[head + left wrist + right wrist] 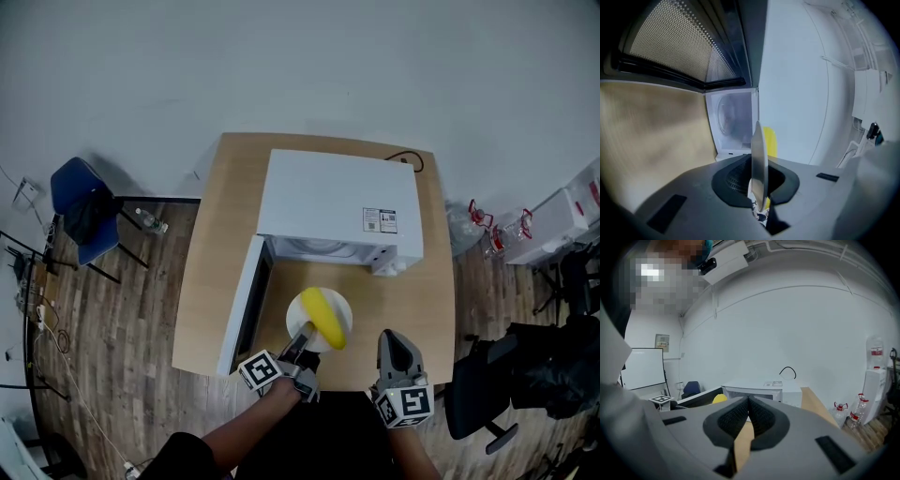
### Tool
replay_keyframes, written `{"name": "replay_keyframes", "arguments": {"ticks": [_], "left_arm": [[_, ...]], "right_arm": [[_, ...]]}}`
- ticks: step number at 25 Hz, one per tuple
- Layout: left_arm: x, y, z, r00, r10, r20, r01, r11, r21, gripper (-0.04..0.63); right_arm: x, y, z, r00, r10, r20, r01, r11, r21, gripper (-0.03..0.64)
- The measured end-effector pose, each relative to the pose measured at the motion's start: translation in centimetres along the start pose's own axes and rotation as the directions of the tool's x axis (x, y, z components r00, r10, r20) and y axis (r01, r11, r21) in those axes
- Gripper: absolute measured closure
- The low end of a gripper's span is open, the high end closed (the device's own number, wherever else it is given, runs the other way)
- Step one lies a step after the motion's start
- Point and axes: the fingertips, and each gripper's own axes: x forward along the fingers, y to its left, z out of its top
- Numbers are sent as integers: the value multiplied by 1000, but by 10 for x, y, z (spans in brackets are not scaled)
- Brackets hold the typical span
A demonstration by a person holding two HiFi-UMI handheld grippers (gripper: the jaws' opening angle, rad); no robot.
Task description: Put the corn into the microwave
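A yellow corn cob (325,316) lies on a small white plate (338,305) in front of the open white microwave (337,202). My left gripper (305,336) is shut on the plate's near rim and holds it just above the table. In the left gripper view the plate (758,159) stands edge-on between the jaws, with the corn (770,142) behind it and the microwave cavity (733,119) ahead. My right gripper (391,337) hovers to the right of the plate, shut and empty. In the right gripper view its jaws (747,401) meet, and the corn (719,398) shows at the left.
The microwave door (243,302) swings out to the left beside the plate. The wooden table (211,244) ends near my hands. A blue chair (84,206) stands at the left, a black chair (487,394) and water bottles (502,230) at the right.
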Motion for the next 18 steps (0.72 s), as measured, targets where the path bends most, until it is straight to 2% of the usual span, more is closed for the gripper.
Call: {"name": "replay_keyframes", "arguments": {"ticks": [6, 10, 14, 18], "left_arm": [[24, 14, 17, 999, 12, 41, -11, 1000, -8, 576], [40, 22, 25, 998, 9, 61, -8, 1000, -11, 575], [49, 39, 37, 994, 7, 112, -7, 1000, -2, 575], [57, 57, 51, 987, 20, 159, -17, 1000, -23, 576]], "right_arm": [[32, 1, 4, 997, 76, 8, -76, 997, 5, 557], [57, -2, 7, 993, 118, -8, -118, 993, -28, 557], [80, -13, 5, 991, 131, -30, -132, 991, -26, 557], [97, -13, 0, 981, 185, -53, -185, 983, 1, 557]]}}
